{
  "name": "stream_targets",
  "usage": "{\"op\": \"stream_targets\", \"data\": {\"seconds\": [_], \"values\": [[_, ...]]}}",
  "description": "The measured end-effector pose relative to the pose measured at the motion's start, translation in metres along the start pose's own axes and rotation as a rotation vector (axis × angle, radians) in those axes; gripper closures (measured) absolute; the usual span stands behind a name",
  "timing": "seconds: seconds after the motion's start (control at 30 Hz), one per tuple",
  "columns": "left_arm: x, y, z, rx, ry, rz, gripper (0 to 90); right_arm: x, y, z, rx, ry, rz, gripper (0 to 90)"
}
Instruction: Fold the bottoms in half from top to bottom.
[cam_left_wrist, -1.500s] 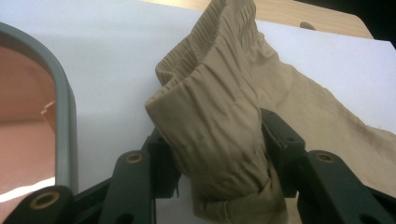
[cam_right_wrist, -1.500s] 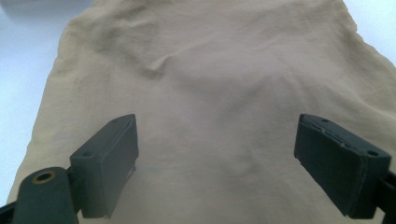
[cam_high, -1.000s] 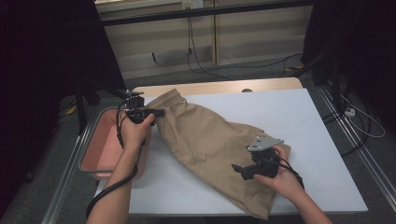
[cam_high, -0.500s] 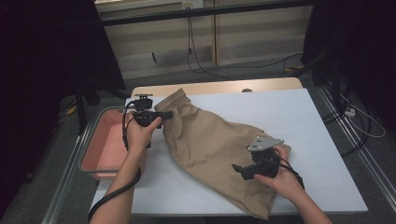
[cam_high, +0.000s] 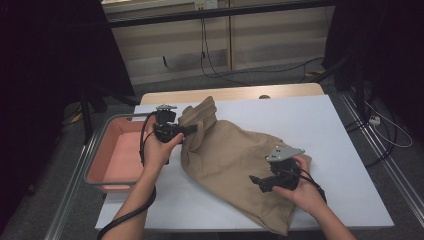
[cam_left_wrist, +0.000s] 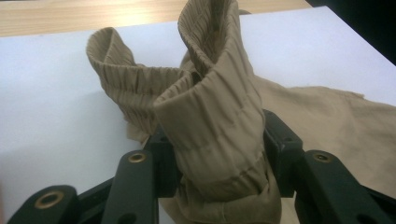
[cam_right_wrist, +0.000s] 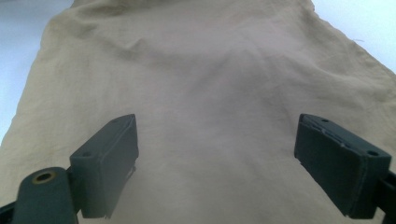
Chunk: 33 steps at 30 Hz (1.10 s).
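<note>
Your left gripper (cam_high: 192, 129), clamped on the shorts' (cam_high: 235, 160) waistband (cam_left_wrist: 210, 121), has carried it rightward, starting a fold, while your right gripper (cam_right_wrist: 217, 161) rests open on the hem.

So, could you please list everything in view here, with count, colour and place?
garment: one, tan, spread across the table's middle, elastic waistband end bunched and lifted
table: one, white top with a wooden far edge
tray: one, pink with a grey rim, at the table's left edge
cables: several, black, on the floor beyond the table
left gripper: one, black, shut on the waistband
right gripper: one, black, jaws open over the flat cloth
hands: two, entering from the bottom
</note>
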<state>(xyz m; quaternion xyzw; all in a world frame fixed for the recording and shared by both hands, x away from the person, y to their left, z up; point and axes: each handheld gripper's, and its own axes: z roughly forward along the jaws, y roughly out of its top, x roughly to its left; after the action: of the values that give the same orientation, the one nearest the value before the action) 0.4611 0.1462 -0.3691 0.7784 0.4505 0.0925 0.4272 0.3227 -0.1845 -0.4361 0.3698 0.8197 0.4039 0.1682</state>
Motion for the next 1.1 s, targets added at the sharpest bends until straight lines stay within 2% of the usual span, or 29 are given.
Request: {"op": "stream_targets", "data": {"seconds": [0.27, 0.4, 0.63, 0.73, 0.77, 0.83, 0.9, 1.1], "values": [[-0.016, -0.010, 0.005, 0.002, -0.035, 0.047, 55.8, -0.002, -0.001, -0.001, 0.001, -0.007, 0.003, 13.9], [-0.020, -0.014, 0.007, 0.010, -0.044, 0.067, 55.7, -0.002, -0.001, 0.000, 0.003, -0.006, 0.004, 13.9], [-0.031, -0.027, 0.009, 0.026, -0.073, 0.129, 54.6, -0.002, -0.002, 0.000, 0.007, -0.010, 0.005, 13.8], [-0.035, -0.031, 0.011, 0.029, -0.084, 0.136, 54.2, -0.002, -0.002, 0.000, 0.009, -0.010, 0.002, 13.8], [-0.036, -0.034, 0.012, 0.054, -0.093, 0.168, 53.9, -0.002, -0.002, 0.001, 0.010, -0.010, 0.002, 13.8], [-0.038, -0.036, 0.013, 0.054, -0.099, 0.164, 53.5, -0.002, -0.002, 0.001, 0.011, -0.010, 0.002, 13.8], [-0.042, -0.041, 0.015, 0.063, -0.101, 0.185, 53.3, -0.002, -0.002, 0.001, 0.013, -0.013, 0.001, 13.8], [-0.046, -0.049, 0.016, 0.066, -0.110, 0.201, 51.6, -0.002, -0.003, 0.002, 0.015, -0.014, -0.001, 13.8]]}}
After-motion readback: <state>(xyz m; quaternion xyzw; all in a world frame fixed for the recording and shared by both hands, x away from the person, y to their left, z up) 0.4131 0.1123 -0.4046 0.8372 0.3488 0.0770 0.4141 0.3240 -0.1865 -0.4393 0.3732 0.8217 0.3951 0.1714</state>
